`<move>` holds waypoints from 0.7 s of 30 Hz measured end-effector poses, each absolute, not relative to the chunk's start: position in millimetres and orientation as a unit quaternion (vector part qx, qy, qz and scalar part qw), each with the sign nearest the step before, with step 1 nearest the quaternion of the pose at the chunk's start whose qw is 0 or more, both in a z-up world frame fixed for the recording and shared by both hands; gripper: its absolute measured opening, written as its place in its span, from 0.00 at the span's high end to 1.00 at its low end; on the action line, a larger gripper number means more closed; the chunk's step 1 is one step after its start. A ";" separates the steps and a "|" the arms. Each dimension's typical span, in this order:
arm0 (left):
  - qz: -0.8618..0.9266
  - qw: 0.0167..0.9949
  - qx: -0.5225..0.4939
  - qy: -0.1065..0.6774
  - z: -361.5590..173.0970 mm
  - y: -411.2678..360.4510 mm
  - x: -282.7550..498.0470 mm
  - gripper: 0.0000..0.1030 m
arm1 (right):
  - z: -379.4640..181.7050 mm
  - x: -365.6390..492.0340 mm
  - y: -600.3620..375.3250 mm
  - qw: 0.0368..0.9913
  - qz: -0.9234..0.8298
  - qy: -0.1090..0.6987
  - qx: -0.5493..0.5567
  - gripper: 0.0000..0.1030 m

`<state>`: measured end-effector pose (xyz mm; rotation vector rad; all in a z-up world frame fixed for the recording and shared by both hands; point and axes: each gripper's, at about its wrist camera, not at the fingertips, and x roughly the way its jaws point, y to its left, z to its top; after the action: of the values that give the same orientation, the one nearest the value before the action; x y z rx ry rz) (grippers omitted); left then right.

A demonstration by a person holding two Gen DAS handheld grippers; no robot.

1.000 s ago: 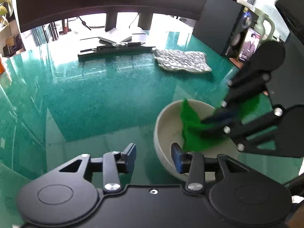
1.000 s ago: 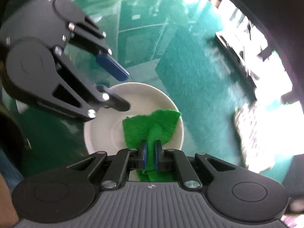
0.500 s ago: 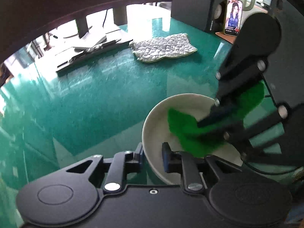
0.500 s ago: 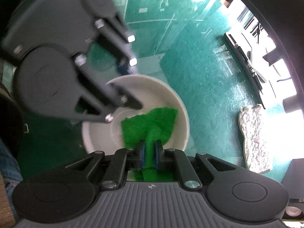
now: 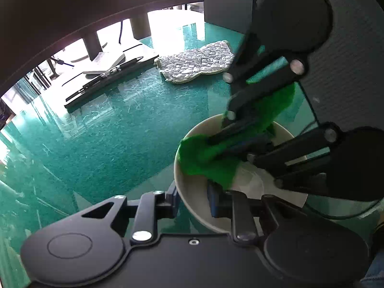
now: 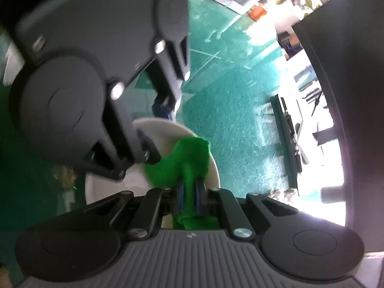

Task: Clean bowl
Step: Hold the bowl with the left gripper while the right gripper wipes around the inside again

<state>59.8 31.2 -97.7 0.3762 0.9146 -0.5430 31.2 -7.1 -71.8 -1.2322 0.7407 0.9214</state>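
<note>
A cream bowl (image 5: 252,180) stands on the green glass table (image 5: 108,132). My left gripper (image 5: 193,200) is shut on its near rim, one finger outside the wall and one inside. A green cloth (image 5: 204,158) lies bunched against the bowl's inner left side, and my right gripper (image 5: 223,148) comes in from the right, shut on it. In the right wrist view the right gripper (image 6: 190,189) pinches the green cloth (image 6: 189,148) between its blue pads over the bowl (image 6: 134,182). The left gripper (image 6: 157,129) looms at the upper left, straddling the far rim.
A grey quilted mat (image 5: 196,60) lies on the table beyond the bowl. A long black flat device (image 5: 108,79) sits further left at the back. A dark box (image 5: 228,0) stands behind the mat, and a thin cable (image 5: 312,110) runs past the bowl's right side.
My left gripper went from open beside the bowl to shut on its rim. Both views have rolled. The right gripper has carried the cloth across the bowl toward its left wall.
</note>
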 end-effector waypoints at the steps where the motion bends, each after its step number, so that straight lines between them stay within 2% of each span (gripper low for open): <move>1: -0.257 0.845 0.178 0.433 -97.6 30.8 59.5 0.77 | -70.2 33.3 -7.2 0.657 0.403 0.351 -0.532 0.93; 4: -0.257 0.847 0.175 0.432 -97.3 29.3 58.9 0.77 | -65.4 39.7 -7.5 0.654 0.390 0.422 -0.492 0.92; 11: -0.261 0.847 0.172 0.430 -97.1 27.9 60.6 0.76 | -53.9 71.6 -19.6 0.662 0.415 0.562 -0.272 0.88; 12: -0.262 0.847 0.172 0.430 -97.3 28.3 61.0 0.76 | -54.0 77.8 -23.6 0.666 0.406 0.573 -0.251 0.76; 13: -0.262 0.847 0.171 0.429 -97.4 28.5 61.1 0.76 | -54.1 84.0 -27.7 0.671 0.397 0.583 -0.229 0.71; 21: -0.264 0.848 0.169 0.428 -98.1 28.8 61.7 0.76 | -34.3 74.1 -46.0 0.684 0.407 0.556 -0.240 0.70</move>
<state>61.7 28.8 -98.1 0.3556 0.9013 -0.5557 74.1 -46.0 -34.3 -0.5388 1.2462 0.9118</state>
